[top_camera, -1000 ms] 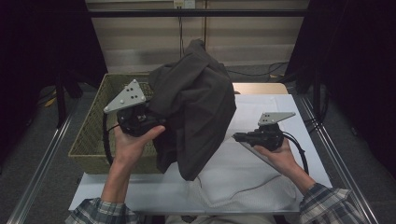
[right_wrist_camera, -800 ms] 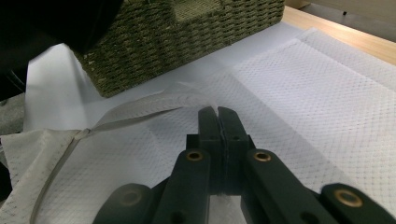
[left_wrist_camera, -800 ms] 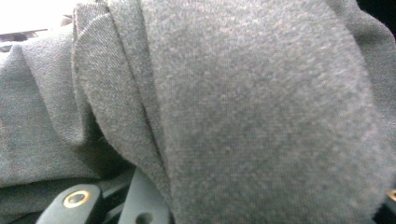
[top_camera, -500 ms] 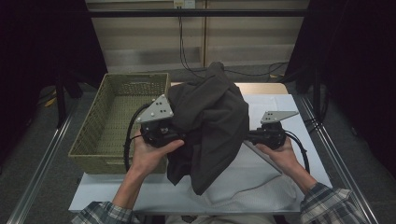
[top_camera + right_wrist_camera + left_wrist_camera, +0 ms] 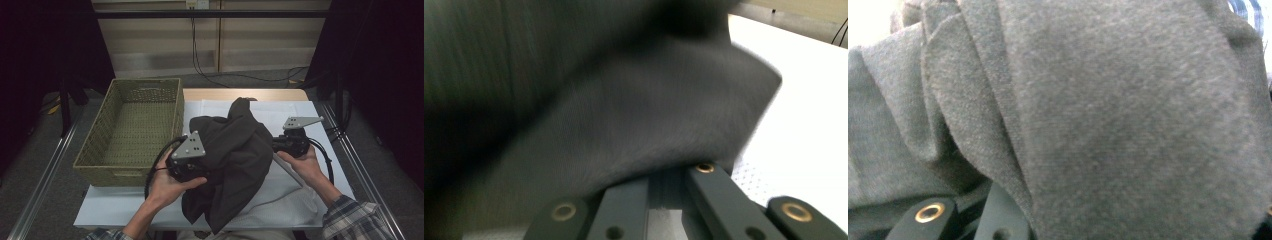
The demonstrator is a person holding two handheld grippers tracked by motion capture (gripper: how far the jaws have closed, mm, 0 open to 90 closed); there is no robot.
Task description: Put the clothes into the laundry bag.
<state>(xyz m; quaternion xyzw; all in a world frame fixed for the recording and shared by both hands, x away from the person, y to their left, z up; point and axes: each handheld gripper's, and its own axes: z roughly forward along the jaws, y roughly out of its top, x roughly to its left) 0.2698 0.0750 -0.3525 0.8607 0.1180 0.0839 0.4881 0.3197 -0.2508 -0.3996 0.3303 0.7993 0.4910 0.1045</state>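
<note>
Sprawling over the desk (image 5: 320, 125) centre, the dark grey garment (image 5: 235, 160) hides both sets of jaws. The left gripper (image 5: 187, 162) at 9 o'clock and right gripper (image 5: 292, 142) at 3 o'clock each pinch its cloth. A woven basket (image 5: 132, 130) sits just beside, at 10 o'clock.

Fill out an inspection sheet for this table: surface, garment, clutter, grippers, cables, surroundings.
Surface: table covered by a white cloth.
Job's things: dark garment bunched between both grippers, its lower end hanging over the near edge.
Clutter: wicker basket at the table's left, nothing seen inside.
Grippers: left gripper has its jaws buried in the garment, grip cannot be told; right gripper is shut on the garment.
Cables: a black cable loops from the left gripper, another trails from the right; wires lie on the floor behind.
Surroundings: dark curtains on both sides, pale wall behind.
</note>
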